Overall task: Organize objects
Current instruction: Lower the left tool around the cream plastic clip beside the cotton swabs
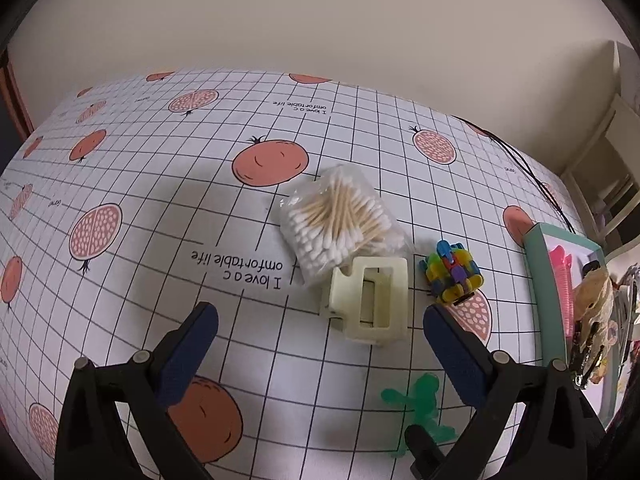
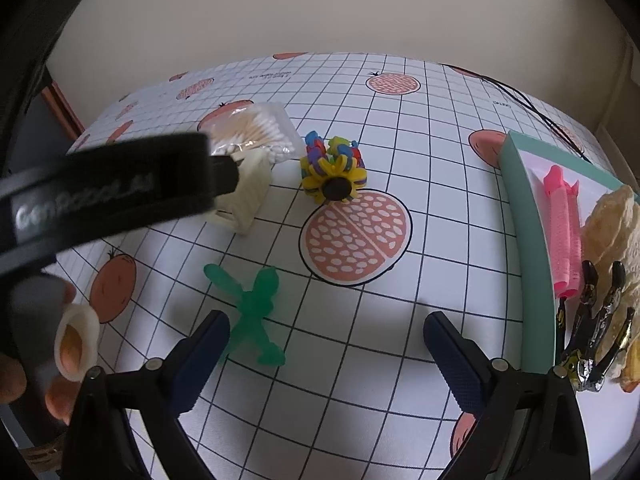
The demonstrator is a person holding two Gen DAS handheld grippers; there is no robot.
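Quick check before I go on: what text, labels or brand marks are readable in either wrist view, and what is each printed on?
"I love a c / omfortable life": printed upside down on the tablecloth, clearest near the cotton swab bag.
"GenRobot.AI": only roughly legible, on the black strap in the right wrist view.
Small print near the cloth's far edges: too small to read.
Nothing readable on the loose items or the teal tray.

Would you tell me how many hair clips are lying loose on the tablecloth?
1: the cream hair clip beside the cotton swabs. Another dark clip sits in the box; more may be hidden there.

Cream hair claw (image 1: 370, 304) lies touching bagged cotton swabs (image 1: 340, 220), beside multicoloured toy (image 1: 452, 274).
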